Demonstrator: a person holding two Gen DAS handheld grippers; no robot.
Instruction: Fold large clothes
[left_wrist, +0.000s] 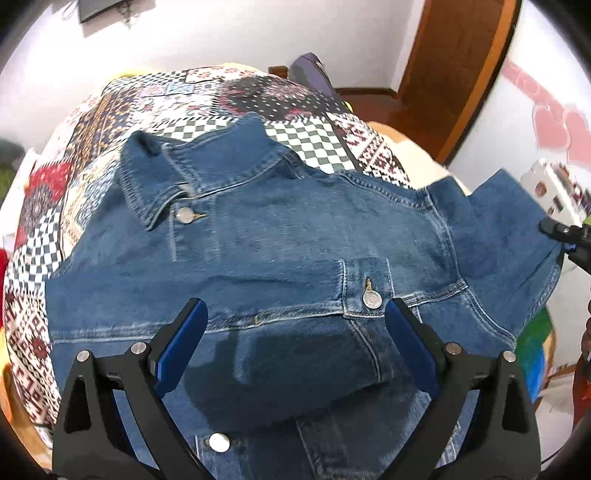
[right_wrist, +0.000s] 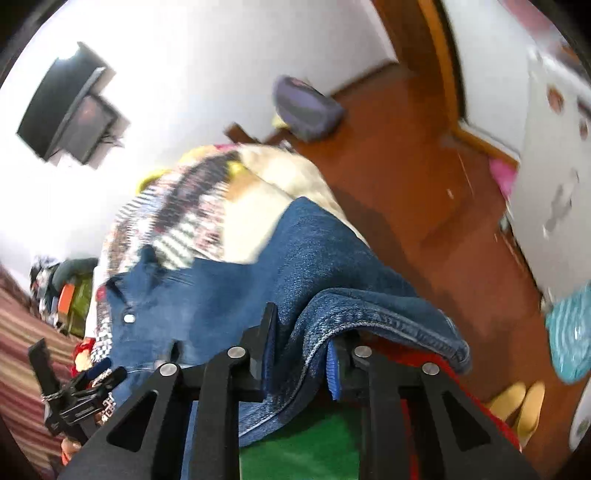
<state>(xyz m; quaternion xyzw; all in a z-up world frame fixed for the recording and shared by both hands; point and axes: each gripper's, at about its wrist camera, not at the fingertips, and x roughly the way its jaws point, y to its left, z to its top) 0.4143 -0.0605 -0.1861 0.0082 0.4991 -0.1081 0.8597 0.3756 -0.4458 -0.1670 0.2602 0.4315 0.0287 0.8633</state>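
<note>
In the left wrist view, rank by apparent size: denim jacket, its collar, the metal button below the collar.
1. denim jacket, fills most of the view
2. collar
3. metal button, by far the smallest

Your left gripper (left_wrist: 295, 325) with fingers (left_wrist: 184, 339) spread apart above the denim jacket (left_wrist: 280, 236), jacket collar (left_wrist: 207, 162) beyond them, patchwork quilt (left_wrist: 110, 122) beneath the jacket

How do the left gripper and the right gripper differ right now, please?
The left gripper is wide open above the denim jacket, gripping nothing; the right gripper is shut on the jacket's edge. The left faces the buttoned front squarely; the right views it tilted, at the side. Both have black frames with blue pads.
</note>
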